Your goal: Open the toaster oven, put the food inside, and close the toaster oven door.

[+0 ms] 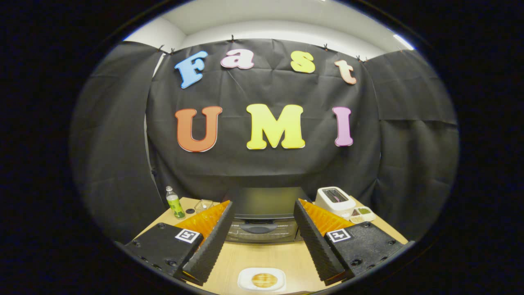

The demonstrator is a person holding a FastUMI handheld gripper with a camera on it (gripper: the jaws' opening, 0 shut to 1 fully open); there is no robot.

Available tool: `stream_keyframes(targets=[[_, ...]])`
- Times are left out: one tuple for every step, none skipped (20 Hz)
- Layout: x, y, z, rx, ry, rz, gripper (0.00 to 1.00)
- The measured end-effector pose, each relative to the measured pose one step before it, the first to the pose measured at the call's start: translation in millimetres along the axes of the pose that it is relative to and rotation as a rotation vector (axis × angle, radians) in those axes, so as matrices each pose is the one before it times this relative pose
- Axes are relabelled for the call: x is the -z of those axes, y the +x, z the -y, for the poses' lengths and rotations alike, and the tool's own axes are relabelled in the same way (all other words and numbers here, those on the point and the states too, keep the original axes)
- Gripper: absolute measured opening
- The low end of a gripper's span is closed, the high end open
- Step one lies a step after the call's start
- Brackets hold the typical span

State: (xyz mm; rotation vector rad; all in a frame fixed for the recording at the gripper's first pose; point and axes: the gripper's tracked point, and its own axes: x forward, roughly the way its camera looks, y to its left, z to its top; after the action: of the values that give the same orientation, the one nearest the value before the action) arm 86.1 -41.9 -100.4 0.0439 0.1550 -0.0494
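The jaws stand wide apart and hold nothing; their inner faces are ribbed, and each finger body carries a small square black-and-white marker tag. They hang above a pale wood-grain counter.

The toaster oven is the landmark: a dark, boxy appliance with a smooth flat top, a glass-fronted door and a curved dark handle across the door's upper part. The door is shut. The oven sits beyond the jaws, framed in the gap between the two fingers.

In front of the toaster oven, on the near side of the counter and between the fingertips, lies a white, rounded-square plate with a round, golden-brown, flat piece of food on it, untouched.

To the right of the toaster oven stands a white, glossy pop-up toaster with rounded corners, and just in front of that a small white divided dish with green and brown contents. To the left of the oven are a clear plastic bottle with a white cap and green label, too small to read, a small dark round object, and a small wire basket.
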Motion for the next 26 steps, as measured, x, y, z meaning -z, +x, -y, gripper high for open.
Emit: stream_keyframes(targets=[[11.92,11.97,1.24,0.00854,0.00958,-0.02378,0.97],[10.84,12.27,0.23,0.00275,0.00589,-0.02382,0.97],[13.13,13.58,-1.76,-0.0009,0.00969,-0.0294,0.98],[12.29,12.98,-1.31,-0.00056,0.01123,-0.03432,0.98],[12.11,12.37,1.28,0.00501,0.01026,-0.03282,0.98],[8.75,11.89,-0.65,-0.00106,0.01079,-0.02901,0.98],[5.57,11.03,1.26,0.00717,0.0105,-0.01312,0.98],[2.05,11.8,2.58,0.00976,0.00715,-0.00248,0.98],[2.09,10.86,-0.45,0.00204,0.00652,0.00319,0.98],[4.55,10.86,-0.25,0.00199,0.00535,-0.01324,0.98],[7.67,10.11,1.13,0.00717,-0.00929,-0.01889,0.97],[3.88,9.07,-0.42,0.00223,-0.00363,-0.0152,0.97],[2.22,5.47,-1.63,-0.00342,-0.00161,-0.00513,0.97],[-2.56,6.5,-1.27,0.0045,-0.00309,0.01073,0.97],[-1.56,5.01,0.41,0.00921,-0.01738,0.00509,0.96],[-1.42,3.3,-3.81,-0.00885,-0.01151,0.01588,0.96],[-3.72,3.96,-1.27,-0.00301,0.00244,0.02584,0.97],[-0.85,4.63,-0.97,-0.00406,0.00853,0.0108,0.97],[5.47,4.7,-2.7,-0.00869,0.0126,-0.00389,0.97],[7.13,5.71,0.19,0.00044,0.01164,-0.01657,0.97],[4.67,5.11,-0.91,-0.001,0.00255,-0.01528,0.96],[-4.48,0.79,0.98,0.00733,-0.0059,0.02336,0.96],[-4.37,3.22,1.63,0.00819,-0.00524,0.01638,0.96],[4.33,2.27,-1.17,-0.00569,-0.00504,-0.01795,0.96],[1.57,-0.57,1.41,-0.00413,-0.00625,0.00494,0.96],[0.43,2.17,0.88,0.00701,-0.00384,0.00613,0.96]])
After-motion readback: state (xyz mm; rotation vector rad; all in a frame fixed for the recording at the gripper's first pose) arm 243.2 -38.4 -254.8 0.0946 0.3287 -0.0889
